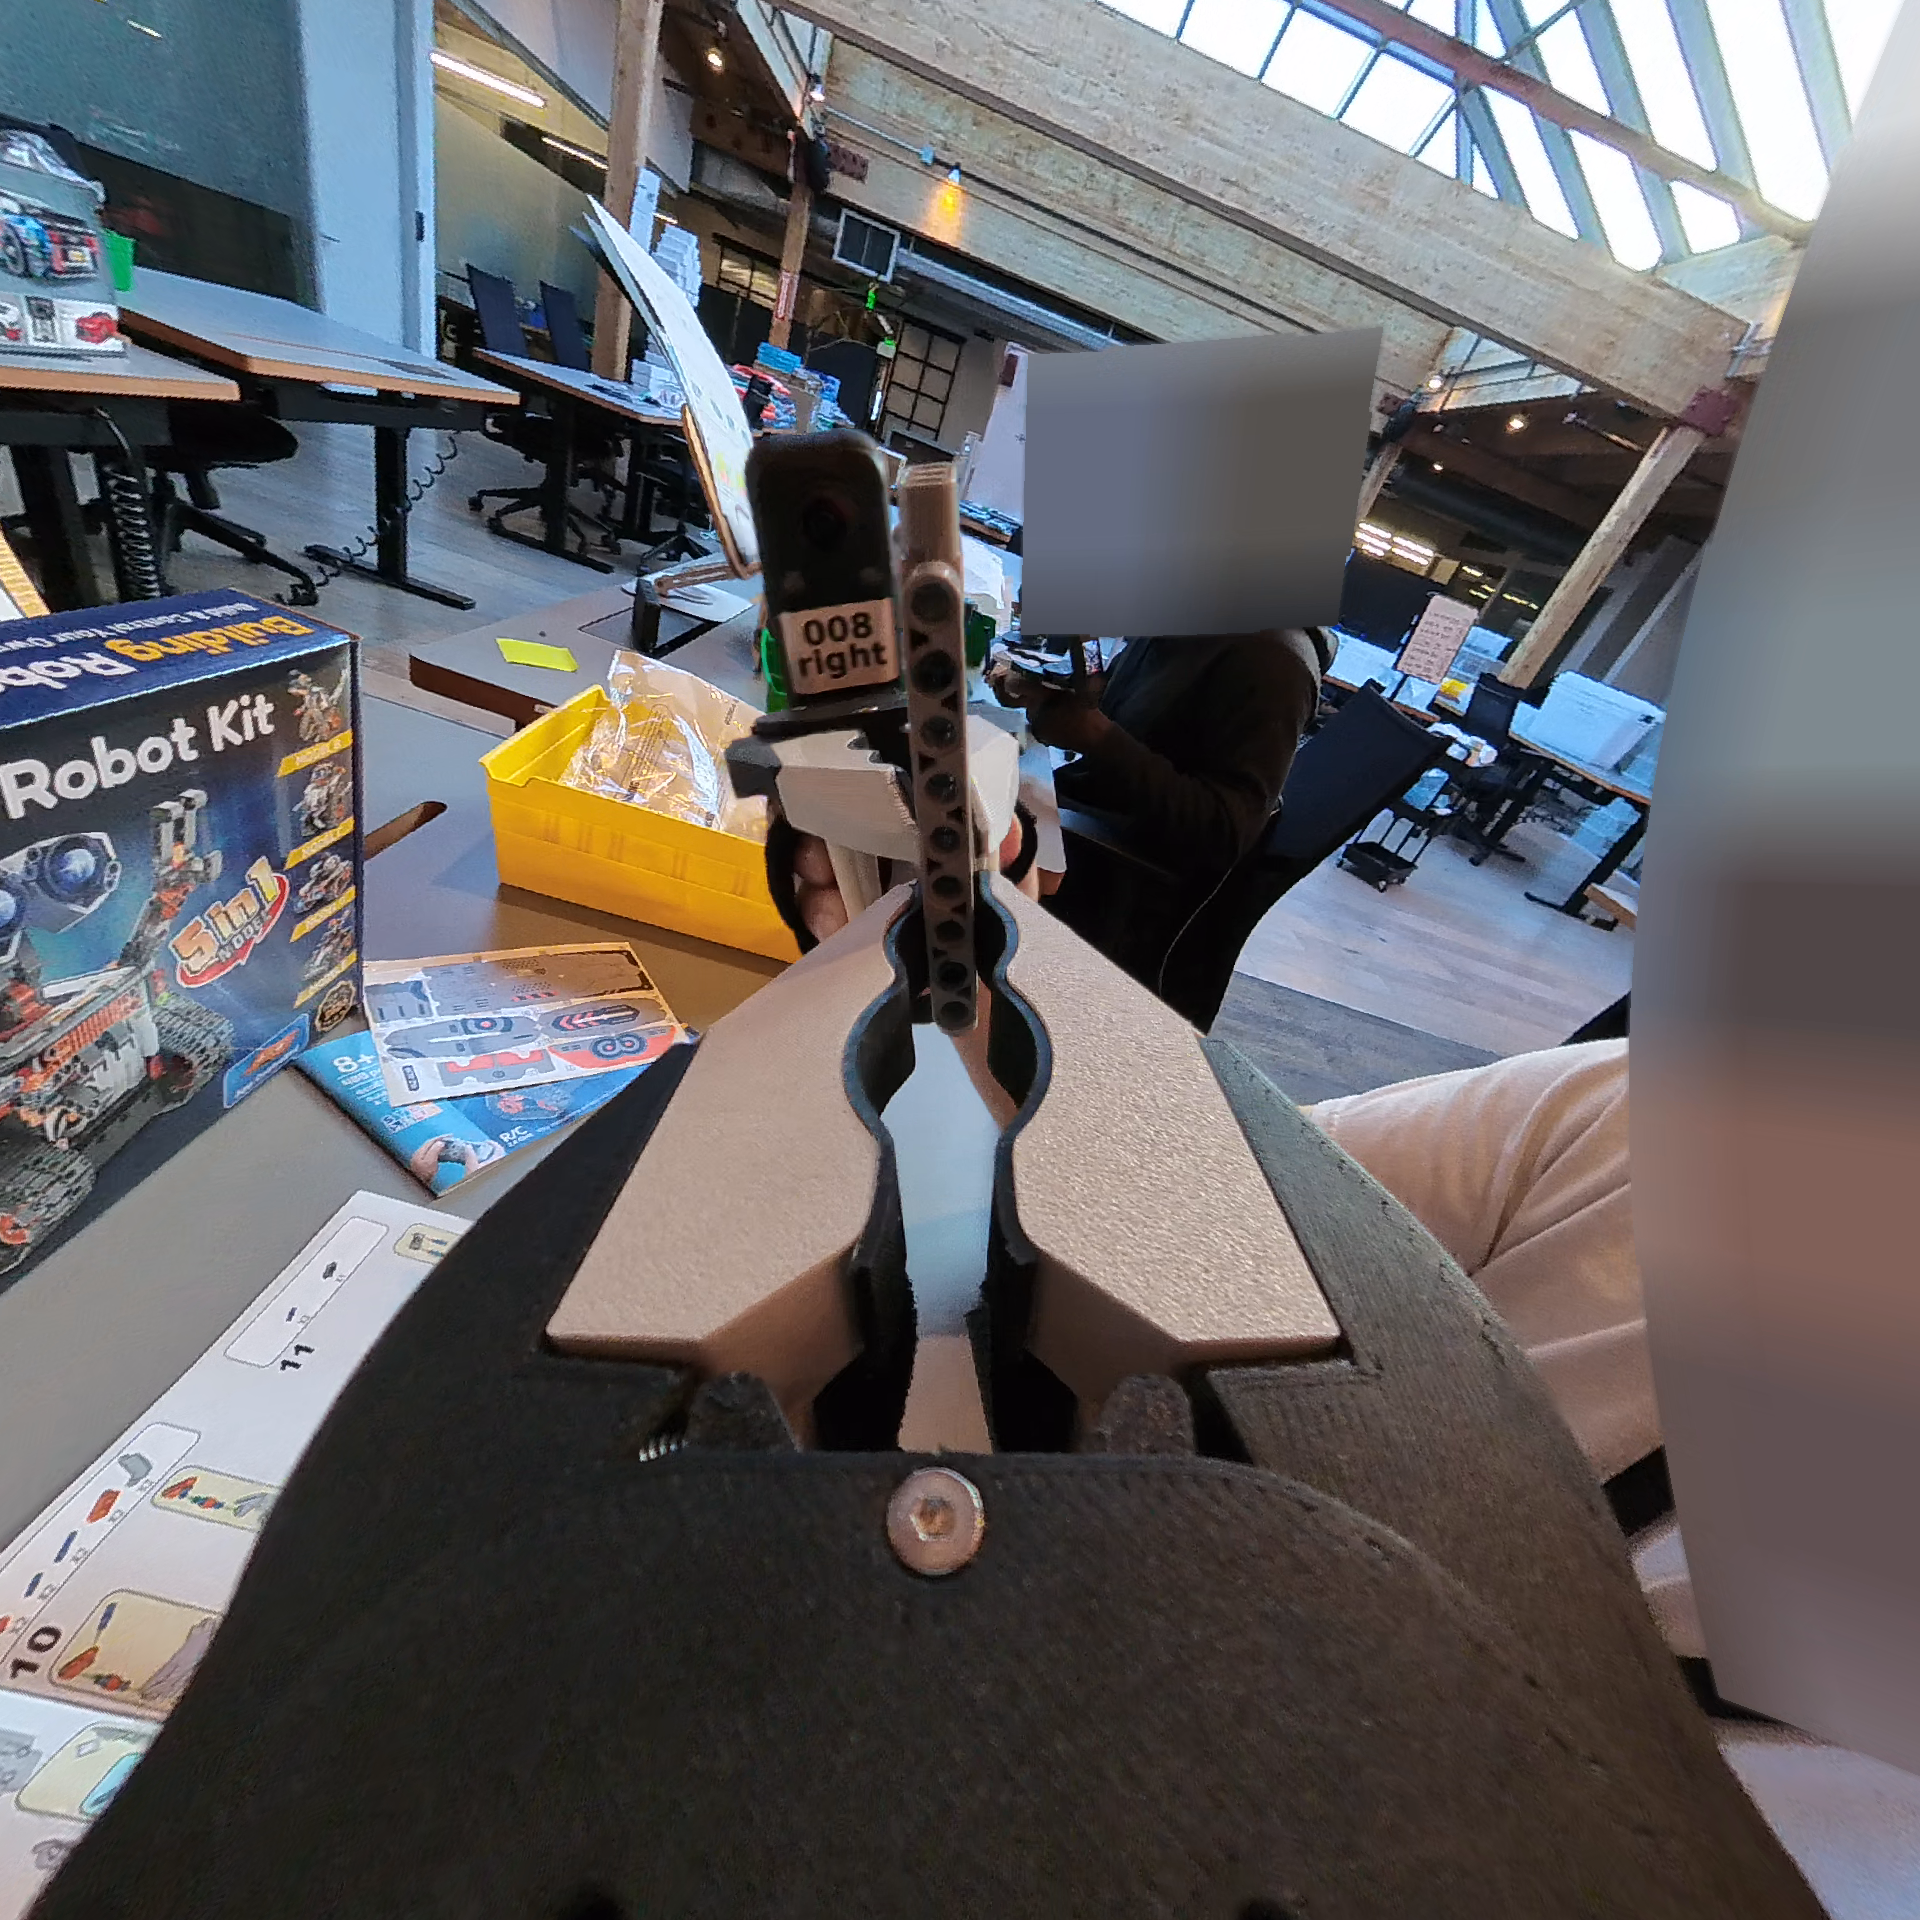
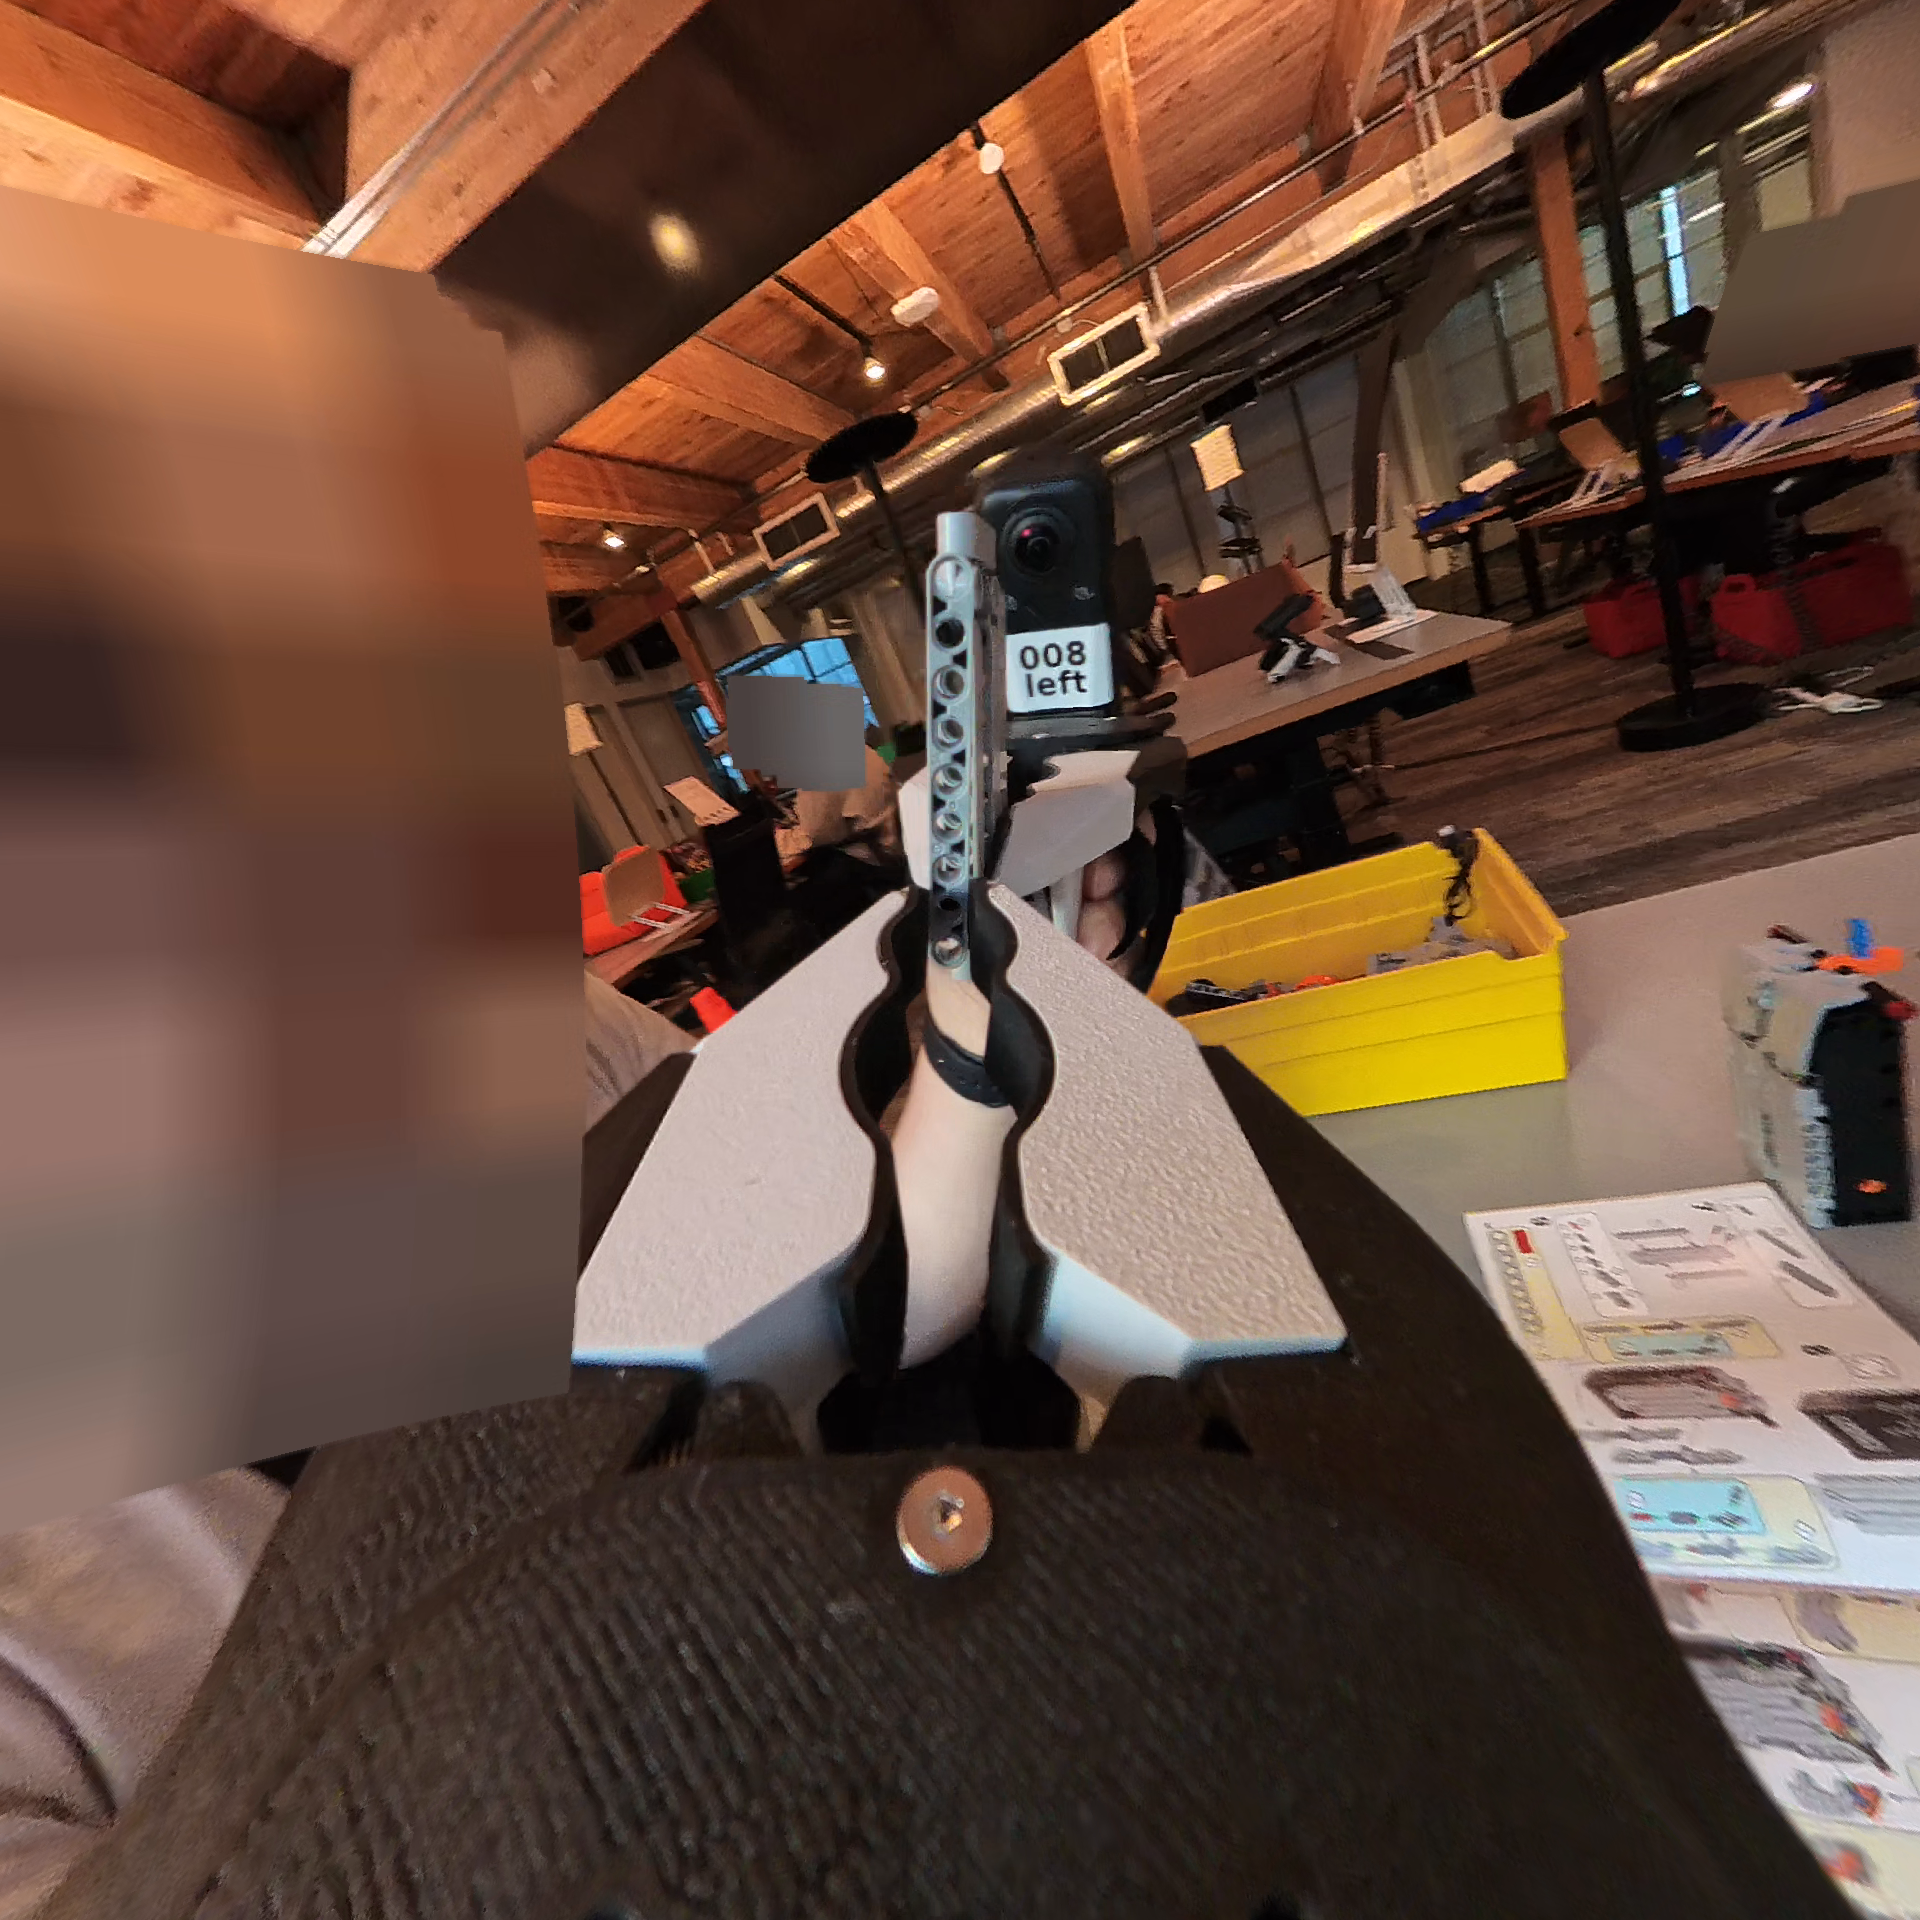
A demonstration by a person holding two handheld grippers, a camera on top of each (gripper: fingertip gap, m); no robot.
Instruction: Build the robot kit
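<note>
- The left gripper (image 1: 948,940) is clenching the lower end of a grey perforated beam (image 1: 940,800), which is standing nearly upright between its fingertips, raised above the grey table (image 1: 436,894).
- The right gripper (image 2: 961,940) is pinching what looks like the same beam (image 2: 958,769) from the opposite side, its jaws drawn in around the bottom holes; whether two strips are pressed together there cannot be told.
- Each tool is facing the other just beyond the beam, a black camera with a white sticker (image 1: 840,644) sitting atop the far one, and a person's hand (image 2: 951,1174) is showing behind the right gripper's fingers.
- A yellow bin (image 1: 623,842) holding a clear plastic bag (image 1: 665,743) is sitting towards the table's far edge in the left wrist view.
- A blue toy-kit box (image 1: 177,883) is standing at the table's left side, with a sticker sheet (image 1: 520,1013) lying on a blue booklet (image 1: 457,1127) beside it.
- An open instruction manual (image 2: 1704,1382) is lying near the table's front edge, under both tools.
- A second yellow bin (image 2: 1382,1023) with small loose parts is resting near the far edge in the right wrist view, and a partly built black-and-grey model (image 2: 1829,1081) is standing at the right edge.
</note>
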